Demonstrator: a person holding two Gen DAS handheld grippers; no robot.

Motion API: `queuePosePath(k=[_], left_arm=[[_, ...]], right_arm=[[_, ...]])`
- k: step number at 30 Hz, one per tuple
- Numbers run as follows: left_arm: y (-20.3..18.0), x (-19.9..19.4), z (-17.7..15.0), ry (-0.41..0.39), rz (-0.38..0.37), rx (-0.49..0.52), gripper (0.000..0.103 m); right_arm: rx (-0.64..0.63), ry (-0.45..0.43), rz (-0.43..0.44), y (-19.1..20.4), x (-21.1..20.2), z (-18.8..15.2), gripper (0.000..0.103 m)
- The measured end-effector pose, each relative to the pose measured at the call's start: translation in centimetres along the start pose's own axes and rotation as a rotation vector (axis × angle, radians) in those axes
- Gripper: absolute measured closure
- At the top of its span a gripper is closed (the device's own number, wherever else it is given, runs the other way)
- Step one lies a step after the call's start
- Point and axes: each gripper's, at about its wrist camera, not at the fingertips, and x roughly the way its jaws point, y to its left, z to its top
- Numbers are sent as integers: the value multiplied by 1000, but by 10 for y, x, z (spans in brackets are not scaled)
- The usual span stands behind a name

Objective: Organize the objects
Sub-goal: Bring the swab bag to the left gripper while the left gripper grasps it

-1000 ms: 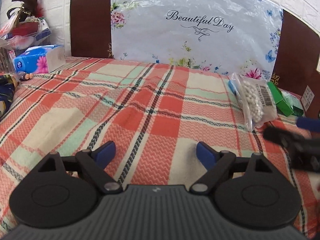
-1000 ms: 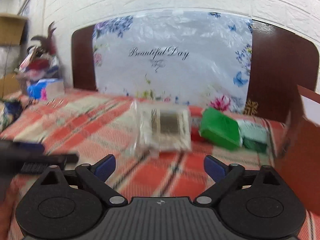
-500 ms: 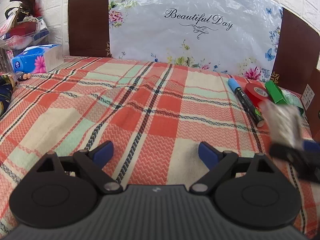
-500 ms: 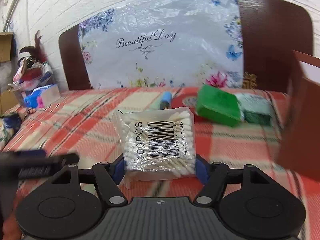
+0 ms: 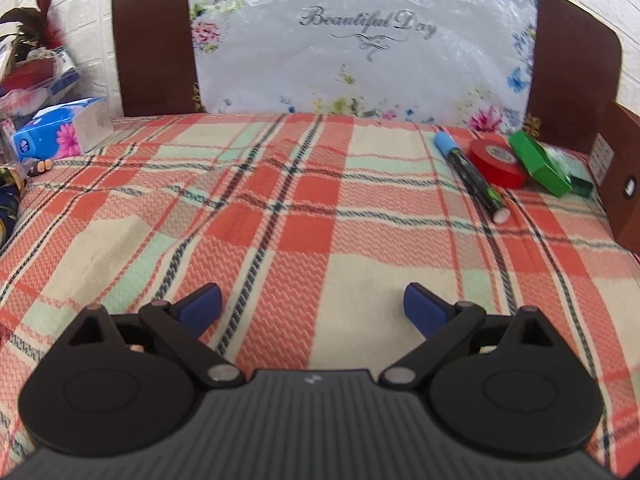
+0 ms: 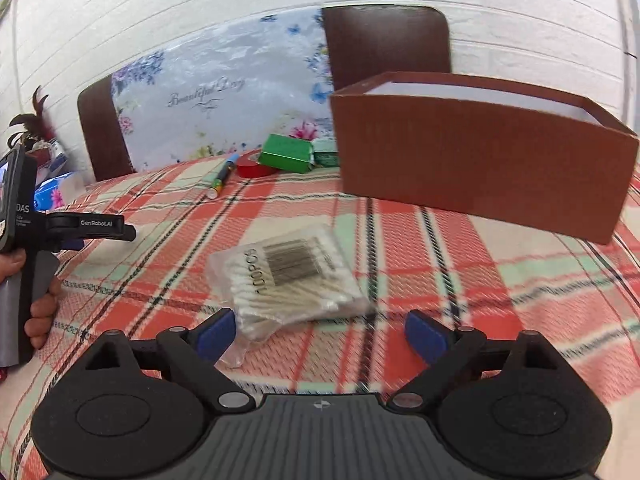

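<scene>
Only the right wrist view showed the bag of cotton swabs (image 6: 290, 280), blurred, lying on the plaid bed cover (image 6: 440, 264) just ahead of the right gripper (image 6: 320, 330), whose jaws had just been opening and stood wide, off the bag. The brown box (image 6: 480, 168) sat beyond. The left gripper (image 5: 312, 308), held by a hand (image 6: 38, 312), gaped empty, jaws lately widening.

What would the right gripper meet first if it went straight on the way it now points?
Probably the clear plastic bag of cotton swabs, lying on the plaid blanket just ahead of the right gripper; its open jaws have just been widening.
</scene>
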Motion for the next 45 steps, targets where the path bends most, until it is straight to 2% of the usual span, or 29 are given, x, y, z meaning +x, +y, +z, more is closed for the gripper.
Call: queuePosePath(k=[2,4,6,9,12,15,17,18,20,21,22,23,25,27,30,33,35,40,43,44,45], left_arm=[[-2,-13,-6,20,-27,-8,6],[-7,-31,-14,39,-86,-28,8],[-18,-51,-20,59,-177,-52,15],[-40,-73,-20,117,-397,-83,29],[-74,-84,-16,153,-520,-36,29],[-105,-74,-13,265,-616,-54,28],[-125,-60,-16,370,-620,-62,28],[-133,-53,-18,396,-605,-65,27],[-145,-51,-16,357,-579,-46,29],[-150,-49,-15,351,-553,-32,40],[-153,-48,-13,342,-541,-24,53],[-154,-48,-12,344,-547,-24,54],[-152,-48,-7,353,-555,-47,58],[-149,-58,5,315,-575,-53,58],[-166,-81,26,207,-594,6,58],[-189,-96,55,107,-625,80,58],[-207,-95,74,72,-642,113,58],[-263,-79,114,20,-633,169,58],[-293,-66,123,5,-612,216,57],[-301,-62,125,5,-601,229,56],[-309,-57,126,2,-577,241,52]], right_arm=[[-8,2,4,-2,-2,-3,10],[-30,-8,5,0,-4,-4,9],[-58,-4,-1,7,-3,-4,9],[-110,-1,1,12,-2,-5,9],[-142,4,25,15,0,-2,9],[-158,15,33,19,8,3,9],[-167,22,18,20,16,7,9],[-164,28,13,20,22,10,9],[-154,48,19,18,35,17,6],[-153,52,23,17,40,20,10],[-158,46,31,17,43,22,25],[-163,37,42,18,44,24,33],[-155,17,47,16,43,24,37],[-138,-46,53,14,32,22,40],[-142,-195,-1,12,11,28,40],[-116,-314,-54,0,0,48,40],[-100,-366,-80,-16,0,66,40],[-54,-420,-134,-59,18,107,40],[-20,-412,-153,-85,36,125,40],[-19,-405,-165,-92,43,128,37],[-22,-396,-177,-98,52,131,36]])
